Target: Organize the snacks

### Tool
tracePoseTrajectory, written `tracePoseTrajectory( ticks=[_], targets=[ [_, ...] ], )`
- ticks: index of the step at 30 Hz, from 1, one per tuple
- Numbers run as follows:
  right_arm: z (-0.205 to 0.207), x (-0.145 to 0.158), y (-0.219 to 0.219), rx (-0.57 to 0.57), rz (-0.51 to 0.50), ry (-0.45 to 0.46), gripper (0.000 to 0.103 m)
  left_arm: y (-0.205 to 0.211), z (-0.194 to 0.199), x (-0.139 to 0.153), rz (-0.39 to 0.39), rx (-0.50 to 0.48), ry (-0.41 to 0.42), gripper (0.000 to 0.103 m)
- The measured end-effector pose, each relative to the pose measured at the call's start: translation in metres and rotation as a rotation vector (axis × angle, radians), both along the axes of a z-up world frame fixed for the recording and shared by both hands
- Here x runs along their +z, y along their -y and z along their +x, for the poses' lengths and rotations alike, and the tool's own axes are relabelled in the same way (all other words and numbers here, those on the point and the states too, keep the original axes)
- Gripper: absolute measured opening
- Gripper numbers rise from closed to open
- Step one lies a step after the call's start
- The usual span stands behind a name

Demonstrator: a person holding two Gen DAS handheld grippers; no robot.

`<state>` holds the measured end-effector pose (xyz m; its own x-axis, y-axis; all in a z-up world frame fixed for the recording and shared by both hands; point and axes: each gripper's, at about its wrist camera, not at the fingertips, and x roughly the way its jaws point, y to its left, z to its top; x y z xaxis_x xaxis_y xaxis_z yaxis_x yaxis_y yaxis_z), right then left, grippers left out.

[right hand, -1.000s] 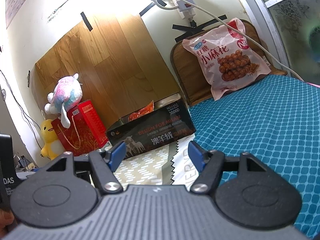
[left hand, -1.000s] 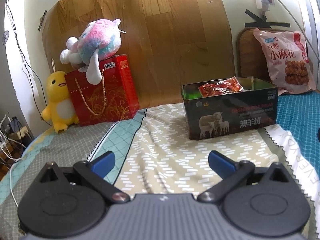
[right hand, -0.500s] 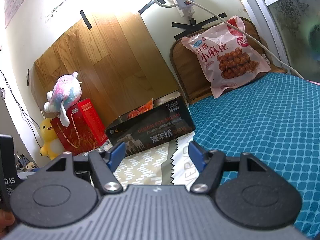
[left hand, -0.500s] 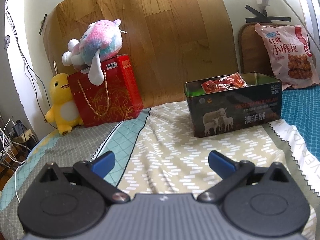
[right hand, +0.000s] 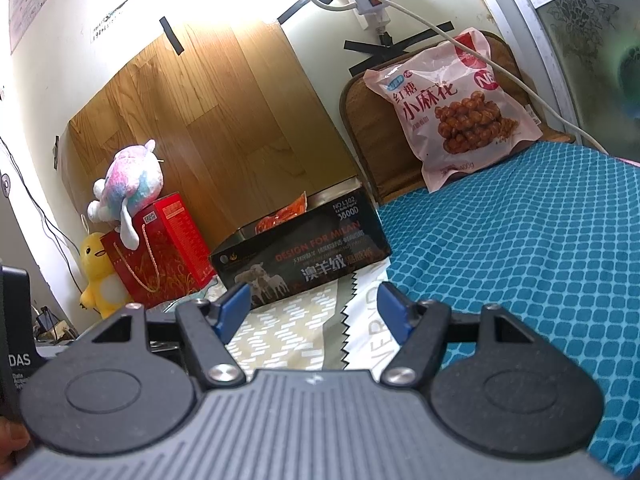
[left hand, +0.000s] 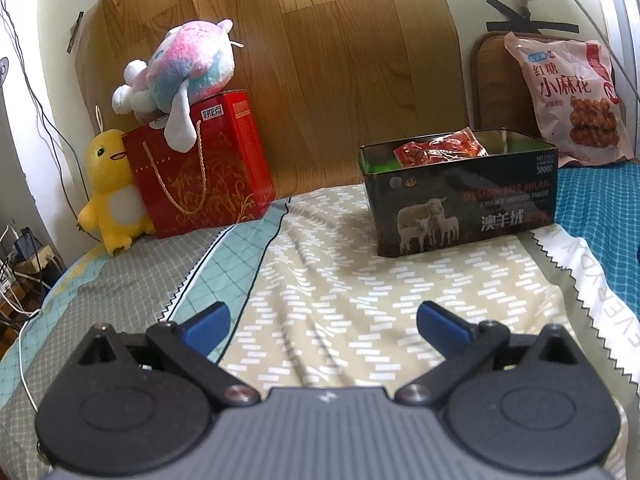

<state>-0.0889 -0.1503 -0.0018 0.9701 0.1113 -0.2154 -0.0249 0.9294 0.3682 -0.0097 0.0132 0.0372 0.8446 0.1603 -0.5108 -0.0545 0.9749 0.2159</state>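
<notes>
A dark tin box (left hand: 472, 204) with sheep printed on its side stands open on the bed, with a red snack pack (left hand: 438, 148) lying in it. A large pink snack bag (left hand: 570, 100) leans upright against the brown headboard behind it. My left gripper (left hand: 322, 322) hovers open over the patterned sheet, well short of the tin, nothing between its blue pads. In the right wrist view the same tin (right hand: 304, 254) and pink bag (right hand: 452, 108) appear; my right gripper (right hand: 314, 306) is open and empty, low over the sheet.
A red gift bag (left hand: 200, 168) with a pastel plush (left hand: 180, 68) on top and a yellow duck toy (left hand: 108, 192) stand at the back left. A wooden board (left hand: 320, 60) leans on the wall. Blue bedspread (right hand: 520, 240) lies right. Cables hang at the left edge.
The left wrist view has tilted slightly, so the tin and pink bag sit a little lower and nearer centre. The right gripper and its view are about unchanged.
</notes>
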Motion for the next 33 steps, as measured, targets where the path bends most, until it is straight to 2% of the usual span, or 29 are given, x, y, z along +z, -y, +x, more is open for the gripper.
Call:
tracePoseTrajectory(
  ticks=[7, 13, 17, 25, 33],
  targets=[
    [-0.0002, -0.0001, 0.0000, -0.001, 0.000, -0.001, 0.072, 0.0011, -0.0013, 0.0002, -0.005, -0.013, -0.009, 0.103],
    [-0.0005, 0.0004, 0.0000, 0.000, 0.000, -0.002, 0.073, -0.0026, 0.0023, -0.0030, -0.035, 0.002, -0.081, 0.103],
    [0.0004, -0.0009, -0.0003, 0.003, 0.000, -0.005, 0.073, -0.0045, 0.0028, -0.0042, -0.045, 0.012, -0.095, 0.103],
    [0.0011, -0.0017, -0.0005, 0.006, -0.003, -0.005, 0.074, 0.0000, 0.0015, -0.0048, -0.004, 0.030, -0.094, 0.103],
    [0.0001, -0.0020, -0.0013, 0.009, -0.005, -0.003, 0.074, -0.0024, 0.0018, -0.0028, 0.003, 0.041, -0.087, 0.103]
  ],
)
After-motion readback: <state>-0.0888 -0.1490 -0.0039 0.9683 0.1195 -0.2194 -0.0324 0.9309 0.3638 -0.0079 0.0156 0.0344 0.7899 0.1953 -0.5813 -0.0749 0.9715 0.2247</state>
